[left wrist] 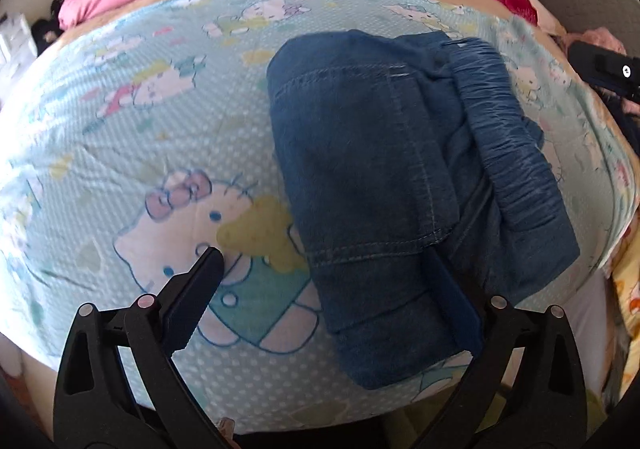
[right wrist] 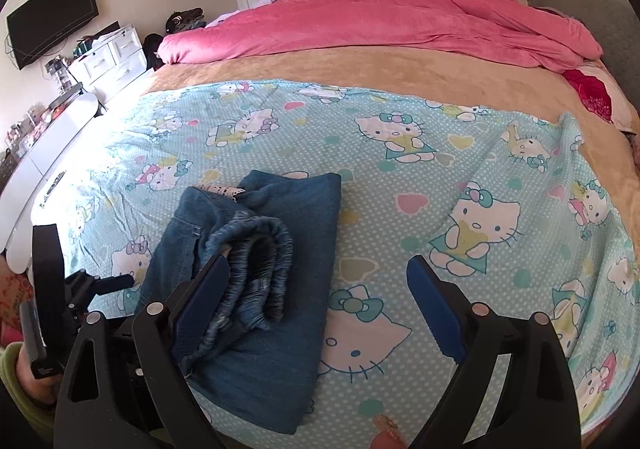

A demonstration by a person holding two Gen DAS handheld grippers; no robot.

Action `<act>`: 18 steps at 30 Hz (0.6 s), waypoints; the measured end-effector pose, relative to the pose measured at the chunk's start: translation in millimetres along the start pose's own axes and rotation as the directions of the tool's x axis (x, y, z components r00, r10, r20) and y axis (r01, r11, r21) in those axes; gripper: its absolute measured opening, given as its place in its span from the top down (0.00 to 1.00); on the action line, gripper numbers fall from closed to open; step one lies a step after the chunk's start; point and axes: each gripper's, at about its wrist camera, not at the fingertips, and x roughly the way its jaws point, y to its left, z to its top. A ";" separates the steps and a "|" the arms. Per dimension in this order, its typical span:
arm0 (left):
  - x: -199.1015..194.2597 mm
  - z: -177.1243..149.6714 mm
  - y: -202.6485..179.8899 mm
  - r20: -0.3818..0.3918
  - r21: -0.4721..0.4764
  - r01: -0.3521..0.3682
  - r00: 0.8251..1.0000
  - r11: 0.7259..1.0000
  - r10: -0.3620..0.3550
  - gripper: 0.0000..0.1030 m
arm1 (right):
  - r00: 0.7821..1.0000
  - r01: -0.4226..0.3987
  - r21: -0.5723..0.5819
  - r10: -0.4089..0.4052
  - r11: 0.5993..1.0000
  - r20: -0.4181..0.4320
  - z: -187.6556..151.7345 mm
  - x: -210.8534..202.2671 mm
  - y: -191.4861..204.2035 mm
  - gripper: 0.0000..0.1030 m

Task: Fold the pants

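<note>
The blue denim pants (left wrist: 384, 177) lie folded into a compact bundle on the Hello Kitty sheet (left wrist: 140, 153), elastic waistband on top at the right. My left gripper (left wrist: 324, 253) is open; its right finger rests on the near part of the bundle, its left finger over the sheet. In the right wrist view the folded pants (right wrist: 280, 289) lie at the lower left. My right gripper (right wrist: 320, 273) is open, its left finger touching the waistband, its right finger over bare sheet. The left gripper also shows at the left edge of the right wrist view (right wrist: 100, 285).
A pink duvet (right wrist: 380, 25) lies bunched at the far side of the bed, on a tan blanket (right wrist: 360, 69). White drawers (right wrist: 108, 57) and a wall TV (right wrist: 52, 17) stand at the far left. The bed's near edge is just below the pants.
</note>
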 end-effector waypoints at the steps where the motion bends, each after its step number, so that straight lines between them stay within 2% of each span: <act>1: -0.6 -1.2 3.6 0.002 -0.013 0.016 1.000 1.000 -0.016 0.10 | 1.000 0.002 0.002 -0.002 1.000 0.001 -0.9 -0.6 -0.4 0.13; 6: -8.7 -9.1 2.5 0.010 0.021 0.010 1.000 1.000 -0.010 0.12 | 1.000 0.012 0.004 -0.012 1.000 0.004 -1.3 -4.5 -1.7 0.13; 11: -18.6 -10.1 12.3 0.013 -0.014 0.048 0.999 0.999 -0.048 0.12 | 1.000 0.024 -0.003 -0.024 1.000 0.020 2.5 -9.8 -3.3 0.13; 18: -67.3 15.5 20.9 0.164 -0.051 0.050 0.986 0.997 -0.041 0.10 | 1.000 0.021 -0.007 -0.021 1.000 0.017 7.3 -3.3 -1.8 0.13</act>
